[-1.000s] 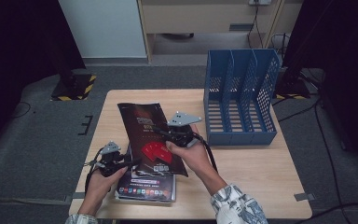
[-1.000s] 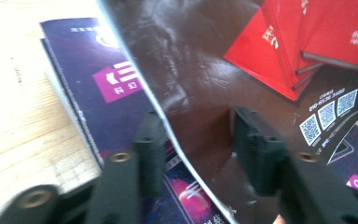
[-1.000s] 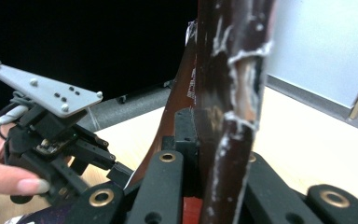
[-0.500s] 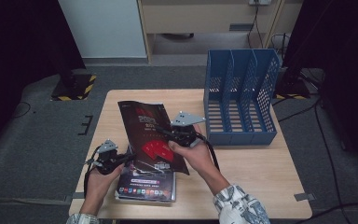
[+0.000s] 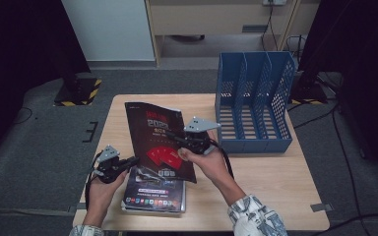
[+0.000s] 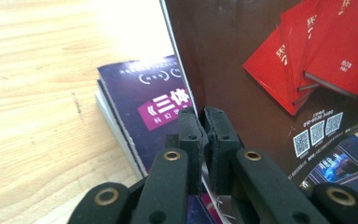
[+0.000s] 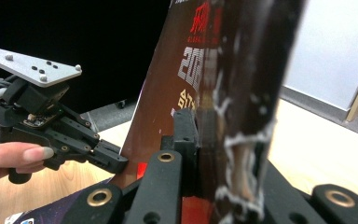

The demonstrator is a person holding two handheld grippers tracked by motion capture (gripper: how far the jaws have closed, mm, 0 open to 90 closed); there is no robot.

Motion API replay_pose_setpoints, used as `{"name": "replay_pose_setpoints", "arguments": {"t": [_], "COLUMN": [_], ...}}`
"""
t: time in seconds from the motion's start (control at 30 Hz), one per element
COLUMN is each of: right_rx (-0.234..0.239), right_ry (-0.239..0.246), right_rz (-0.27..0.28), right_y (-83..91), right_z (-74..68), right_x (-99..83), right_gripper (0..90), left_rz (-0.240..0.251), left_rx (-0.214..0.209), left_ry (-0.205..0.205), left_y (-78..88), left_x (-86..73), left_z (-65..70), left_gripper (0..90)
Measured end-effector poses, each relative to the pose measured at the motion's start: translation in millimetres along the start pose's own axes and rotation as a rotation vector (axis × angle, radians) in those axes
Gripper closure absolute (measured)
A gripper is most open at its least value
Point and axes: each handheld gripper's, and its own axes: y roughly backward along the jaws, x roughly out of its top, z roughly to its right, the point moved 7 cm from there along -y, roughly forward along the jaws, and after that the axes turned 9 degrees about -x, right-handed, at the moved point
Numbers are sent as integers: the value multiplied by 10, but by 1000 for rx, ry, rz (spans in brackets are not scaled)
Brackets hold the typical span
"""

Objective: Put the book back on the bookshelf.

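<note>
A dark magazine (image 5: 152,132) with red books on its cover is held tilted up above the table between both grippers. My left gripper (image 5: 132,162) is shut on its lower left edge; in the left gripper view the jaws (image 6: 204,122) pinch the thin cover edge of the magazine (image 6: 242,51). My right gripper (image 5: 173,139) is shut on the magazine's right side, and in the right gripper view its jaws (image 7: 200,133) clamp the magazine (image 7: 168,93) seen edge-on. The left gripper (image 7: 115,161) shows there too, touching the cover's lower edge.
A small stack of purple magazines (image 5: 155,195) lies flat on the wooden table (image 5: 275,172) under the raised one. A blue three-slot file rack (image 5: 253,98) stands at the table's back right. Dark floor surrounds the table.
The left gripper's jaws have come together on the magazine's lower edge. Both hands and the magazine have hardly shifted.
</note>
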Motion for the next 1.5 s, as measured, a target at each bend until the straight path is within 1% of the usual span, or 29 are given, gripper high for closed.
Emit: {"name": "replay_pose_setpoints", "arguments": {"t": [0.1, 0.23, 0.33, 0.5, 0.83, 1.17, 1.23, 1.37, 1.43, 1.5], "right_rx": [3, 14, 25, 30, 41, 53, 60, 69, 74, 72], "right_ry": [3, 7, -4, 5, -18, -21, -33, -48, -57, -56], "right_rz": [1, 3, 6, 1, 12, 26, 27, 32, 36, 35], "right_y": [-2, 0, 2, 6, 6, 11, 11, -1, -3, 1], "right_z": [-4, -22, -32, -37, -27, -5, 3, 17, 20, 26], "right_x": [11, 16, 33, 63, 133, 309, 338, 368, 372, 371], "right_gripper": [847, 845, 826, 798, 747, 729, 724, 742, 788, 841], "left_rz": [14, 13, 17, 20, 42, 53, 55, 56, 56, 56], "left_rx": [13, 29, 25, 26, 29, 27, 24, 25, 25, 25], "left_ry": [0, -14, -16, -22, -32, -41, -43, -43, -44, -44], "left_y": [29, 57, 63, 73, 115, 124, 128, 128, 128, 127], "left_x": [17, 25, 24, 28, 50, 60, 63, 63, 62, 61], "left_z": [-13, -18, -22, -15, -28, -15, -13, -14, -15, -16], "left_gripper": [861, 861, 861, 861, 863, 864, 864, 865, 864, 864]}}
